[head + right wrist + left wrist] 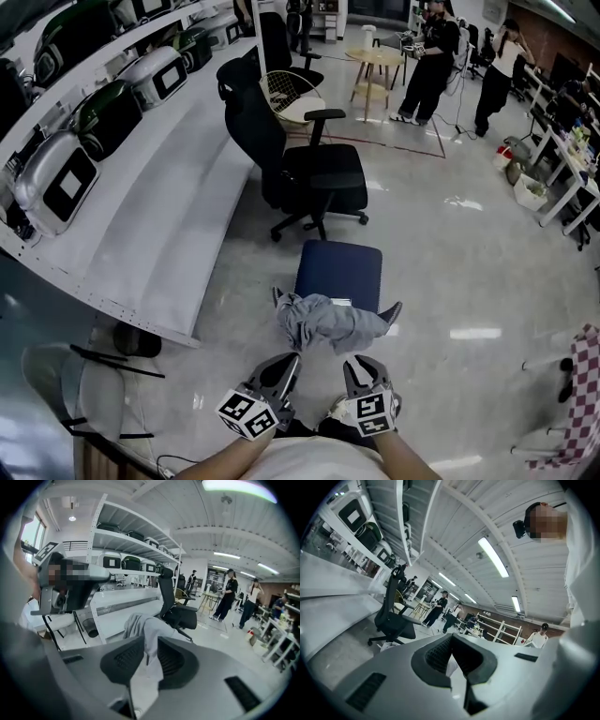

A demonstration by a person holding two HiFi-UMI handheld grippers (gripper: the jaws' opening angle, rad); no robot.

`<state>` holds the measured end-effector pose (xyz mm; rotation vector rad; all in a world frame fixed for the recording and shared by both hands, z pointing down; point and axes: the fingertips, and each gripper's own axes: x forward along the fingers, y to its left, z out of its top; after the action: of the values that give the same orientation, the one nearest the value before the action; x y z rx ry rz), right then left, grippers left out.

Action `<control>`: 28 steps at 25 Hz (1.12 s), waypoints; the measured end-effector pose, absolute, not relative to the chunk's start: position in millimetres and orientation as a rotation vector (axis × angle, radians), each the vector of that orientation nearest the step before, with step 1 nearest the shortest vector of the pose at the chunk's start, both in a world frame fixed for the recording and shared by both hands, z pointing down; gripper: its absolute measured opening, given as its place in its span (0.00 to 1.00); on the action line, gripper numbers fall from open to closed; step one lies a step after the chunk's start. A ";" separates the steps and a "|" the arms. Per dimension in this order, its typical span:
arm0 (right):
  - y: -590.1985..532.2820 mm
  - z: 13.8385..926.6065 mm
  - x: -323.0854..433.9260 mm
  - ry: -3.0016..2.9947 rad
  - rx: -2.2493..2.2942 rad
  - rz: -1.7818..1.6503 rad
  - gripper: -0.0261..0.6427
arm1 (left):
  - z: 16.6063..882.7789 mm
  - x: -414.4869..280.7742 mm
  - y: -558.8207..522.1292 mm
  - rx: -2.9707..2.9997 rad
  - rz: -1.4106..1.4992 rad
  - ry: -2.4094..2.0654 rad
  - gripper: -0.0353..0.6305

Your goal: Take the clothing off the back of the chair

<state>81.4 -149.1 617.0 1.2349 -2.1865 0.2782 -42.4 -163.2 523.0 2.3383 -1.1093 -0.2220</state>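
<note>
Grey clothing (323, 321) lies bunched over the near edge, the back, of a chair with a blue seat (339, 272), just in front of me. My right gripper (354, 366) reaches its lower right edge. In the right gripper view the jaws (149, 644) stand slightly apart, and a strip of the clothing (145, 630) hangs between the pads without being pinched. My left gripper (292, 361) points at the cloth's lower left edge. Its pads meet at the tips (451, 641). A pale sliver shows between them, and I cannot tell what it is.
A black office chair (314, 178) stands beyond the blue one. Long white shelving (141, 216) with boxed devices runs along the left. A pale chair (56, 384) sits at my lower left. People (427, 66) stand by a round table (375, 61) far back. Desks line the right side.
</note>
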 end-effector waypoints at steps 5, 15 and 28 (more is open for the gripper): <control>-158.2 628.9 80.4 -2.155 1.235 0.272 0.21 | 522.1 -51.4 -168.9 2.334 -0.214 -1.126 0.07; -181.1 657.4 93.7 -2.081 1.270 0.340 0.31 | 523.2 -65.6 -181.8 2.321 -0.215 -1.170 0.06; -194.2 684.0 109.0 -2.001 1.295 0.390 0.41 | 526.7 -65.0 -194.1 2.299 -0.192 -1.193 0.06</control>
<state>109.0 -194.2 684.0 1.2946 -2.0011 0.3898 -65.0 -194.1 526.7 2.2992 -1.1932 -0.1920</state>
